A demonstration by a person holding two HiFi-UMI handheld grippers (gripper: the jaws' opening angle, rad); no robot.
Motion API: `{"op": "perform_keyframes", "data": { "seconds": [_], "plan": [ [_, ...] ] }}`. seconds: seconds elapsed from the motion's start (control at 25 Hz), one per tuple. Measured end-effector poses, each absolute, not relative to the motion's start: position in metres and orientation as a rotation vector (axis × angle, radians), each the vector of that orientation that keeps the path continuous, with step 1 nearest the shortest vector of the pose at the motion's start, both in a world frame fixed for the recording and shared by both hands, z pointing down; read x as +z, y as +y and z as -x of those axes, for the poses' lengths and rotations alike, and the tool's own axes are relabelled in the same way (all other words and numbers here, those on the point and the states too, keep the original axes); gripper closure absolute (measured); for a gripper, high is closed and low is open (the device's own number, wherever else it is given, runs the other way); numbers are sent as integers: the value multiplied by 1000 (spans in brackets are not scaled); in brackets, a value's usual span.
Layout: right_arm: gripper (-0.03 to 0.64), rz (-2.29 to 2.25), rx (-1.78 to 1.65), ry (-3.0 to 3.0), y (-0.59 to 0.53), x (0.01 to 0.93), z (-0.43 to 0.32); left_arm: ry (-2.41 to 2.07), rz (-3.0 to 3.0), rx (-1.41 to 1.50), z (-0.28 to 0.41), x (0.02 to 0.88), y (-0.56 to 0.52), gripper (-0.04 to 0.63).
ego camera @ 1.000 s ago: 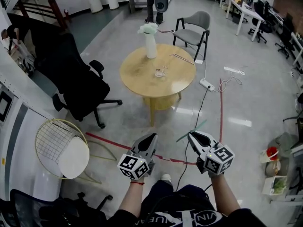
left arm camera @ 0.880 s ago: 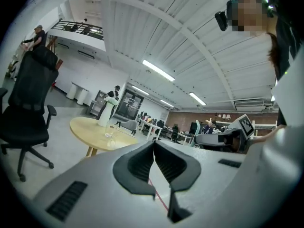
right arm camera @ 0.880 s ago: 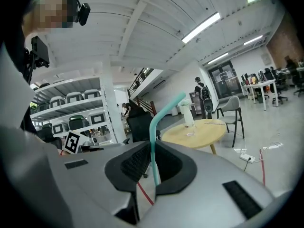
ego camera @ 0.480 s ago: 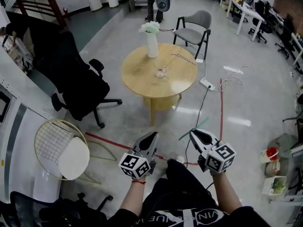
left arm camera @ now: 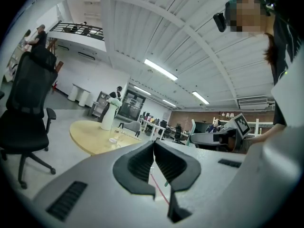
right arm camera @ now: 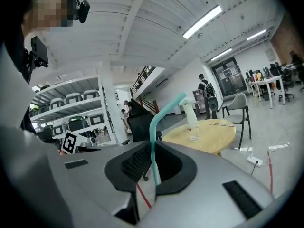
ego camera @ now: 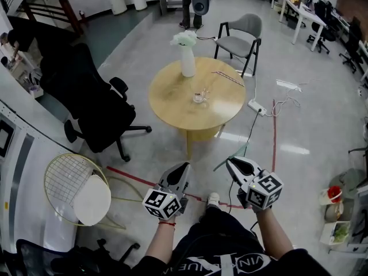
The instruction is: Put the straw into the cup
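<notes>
Straw (ego camera: 232,158) (right arm camera: 153,141): teal, bent near the top, clamped low on its stem in the right tongs, and well apart from the cup.

- Left tongs (ego camera: 183,165) (left arm camera: 153,145): closed, pads together, nothing between them.
- Cup (ego camera: 199,96) (right arm camera: 194,134): small and clear. It stands near the middle of the round wooden surface (ego camera: 172,94), with a white vase (ego camera: 187,59) behind it.
- Right tongs (ego camera: 233,163) (right arm camera: 153,148): closed on the straw, and beside the left tongs.

Risks, as judged:
- The grip sits near the straw's lower end, leaving a long free length above. The straw may swivel or slip between the pads while it is carried.
- The cup looks light and its mouth narrow. A tilted straw tip could catch the rim and push or tip the cup, since nothing steadies it.
- A cable (ego camera: 248,125) trails across the floor (ego camera: 172,148) toward the person and could snag a foot.

Views compared:
- The left gripper view alone shows the left pads meeting on nothing.
- The head view alone shows the stretch of floor between the tongs and the surface. It does not show either pair of pads.
- The right gripper view alone shows the straw crossing the pads, and its bend leaning toward the cup.
</notes>
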State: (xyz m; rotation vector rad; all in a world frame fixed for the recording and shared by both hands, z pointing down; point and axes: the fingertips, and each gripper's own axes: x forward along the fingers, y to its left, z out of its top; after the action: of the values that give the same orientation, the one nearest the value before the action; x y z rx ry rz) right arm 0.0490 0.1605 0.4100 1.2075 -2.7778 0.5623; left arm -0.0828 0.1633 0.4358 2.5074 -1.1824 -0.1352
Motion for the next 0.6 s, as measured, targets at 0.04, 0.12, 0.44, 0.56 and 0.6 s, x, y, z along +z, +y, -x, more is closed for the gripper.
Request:
{"op": "perform_keyframes", "data": {
  "seconds": [0.04, 0.12, 0.44, 0.56, 0.6],
  "plan": [
    [589, -1204, 568, -2778, 152, 411, -49, -1187, -2503, -133, 83, 436, 155, 581],
    [589, -1186, 569, -2785, 136, 411, -48, -1191, -2501, -125, 83, 437, 139, 581],
    [589, -1184, 572, -2803, 62, 409, -54, -1198, -2509, -136, 74, 434, 66, 581],
    [589, -1165, 583, -2808, 42, 412, -52, -1203, -2501, -133, 71, 437, 47, 581],
    [589, -1158, 583, -2810, 36, 413, -52, -1204, -2498, -131, 70, 439, 42, 581]
  ]
}}
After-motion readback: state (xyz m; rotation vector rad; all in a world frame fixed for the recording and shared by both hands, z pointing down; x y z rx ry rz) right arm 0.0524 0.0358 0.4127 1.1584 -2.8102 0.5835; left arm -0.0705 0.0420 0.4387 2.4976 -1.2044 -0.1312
